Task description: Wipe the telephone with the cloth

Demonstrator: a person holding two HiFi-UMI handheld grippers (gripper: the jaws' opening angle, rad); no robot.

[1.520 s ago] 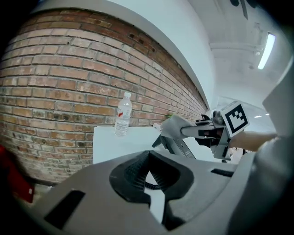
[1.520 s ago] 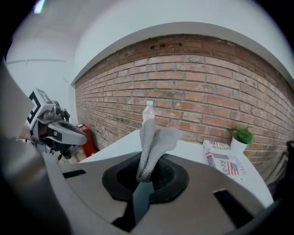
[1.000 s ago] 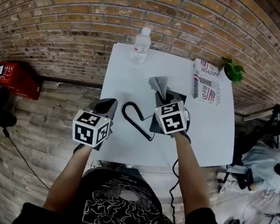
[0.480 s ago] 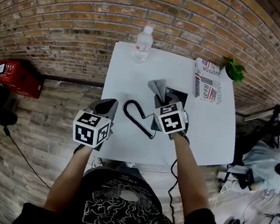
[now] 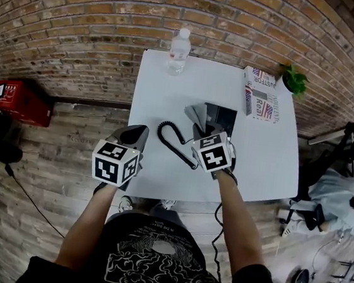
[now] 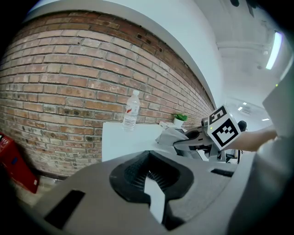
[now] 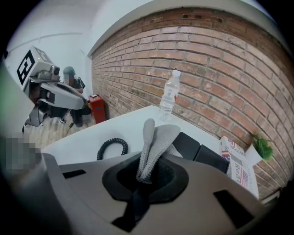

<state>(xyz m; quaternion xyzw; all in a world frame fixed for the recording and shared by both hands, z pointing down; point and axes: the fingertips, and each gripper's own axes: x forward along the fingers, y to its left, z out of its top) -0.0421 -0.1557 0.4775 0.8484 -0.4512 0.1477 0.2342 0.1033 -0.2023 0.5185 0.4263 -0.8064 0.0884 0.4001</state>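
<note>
1. The right gripper [image 7: 144, 173] is clamped on a grey cloth [image 7: 156, 137]. The folded cloth stands up and forward out of its jaws.
2. In the head view the right gripper [image 5: 204, 133] sits at the near left corner of the black telephone [image 5: 223, 117]. The cloth [image 5: 196, 115] lies against the telephone's left edge, though whether it actually touches cannot be told.
3. The telephone's coiled cord [image 5: 174, 145] loops over the worktop [image 5: 160, 91] just left of the right gripper.
4. The left gripper [image 6: 149, 178] has its jaws drawn close together, with only a thin slit between them and nothing held in it.
5. The left gripper [image 5: 136, 134] is at the near left edge of the worktop, well apart from the telephone.
6. A water bottle [image 5: 178, 51] stands at the far edge of the worktop.
7. A printed box [image 5: 261, 96] lies at the far right, and a small green plant [image 5: 294, 80] stands beside it.
</note>
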